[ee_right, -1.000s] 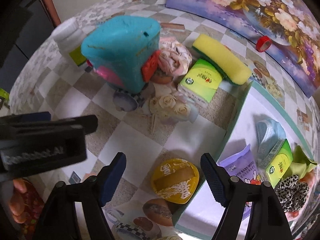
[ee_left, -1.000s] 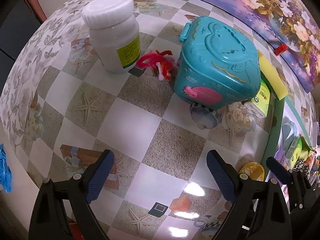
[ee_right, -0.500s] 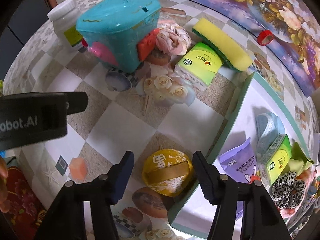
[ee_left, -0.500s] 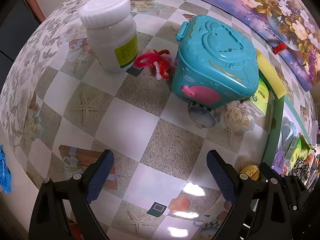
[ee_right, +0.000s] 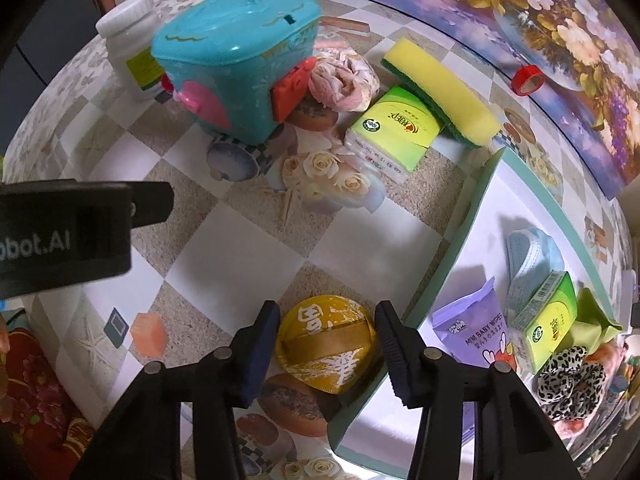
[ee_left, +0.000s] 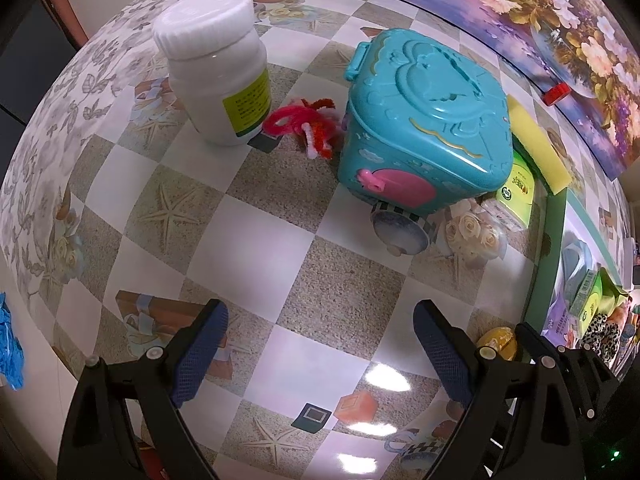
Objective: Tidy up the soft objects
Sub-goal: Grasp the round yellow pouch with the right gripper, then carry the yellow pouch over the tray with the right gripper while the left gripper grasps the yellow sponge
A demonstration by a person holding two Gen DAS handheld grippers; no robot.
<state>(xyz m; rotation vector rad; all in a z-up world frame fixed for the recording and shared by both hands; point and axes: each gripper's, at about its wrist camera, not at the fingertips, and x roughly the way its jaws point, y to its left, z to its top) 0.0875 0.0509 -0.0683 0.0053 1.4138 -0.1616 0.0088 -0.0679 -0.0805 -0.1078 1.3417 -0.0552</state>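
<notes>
A round yellow puff (ee_right: 326, 344) with a gold band lies on the table beside the tray's near-left rim. My right gripper (ee_right: 327, 314) points down over it with a pad on each side. Its jaws are closing, and the pads sit at the puff's edges without visibly squeezing it. The puff (ee_left: 498, 342) also peeks out at the lower right of the left wrist view. My left gripper (ee_left: 320, 314) hangs open over bare checkered tablecloth, holding nothing. A yellow sponge (ee_right: 440, 80), a green tissue pack (ee_right: 392, 128) and a pink cloth (ee_right: 344, 76) lie farther back.
A green-rimmed white tray (ee_right: 452, 240) at the right holds a purple wipes pack (ee_right: 476, 332), a blue mask (ee_right: 532, 256), a second tissue pack (ee_right: 548, 320) and a leopard scrunchie (ee_right: 568, 380). A teal toy box (ee_left: 424, 120), a white bottle (ee_left: 216, 76) and red pipe cleaners (ee_left: 308, 124) stand behind.
My right gripper has come down around the yellow puff and its jaws have narrowed to the puff's edges. The left gripper has stayed put and open.
</notes>
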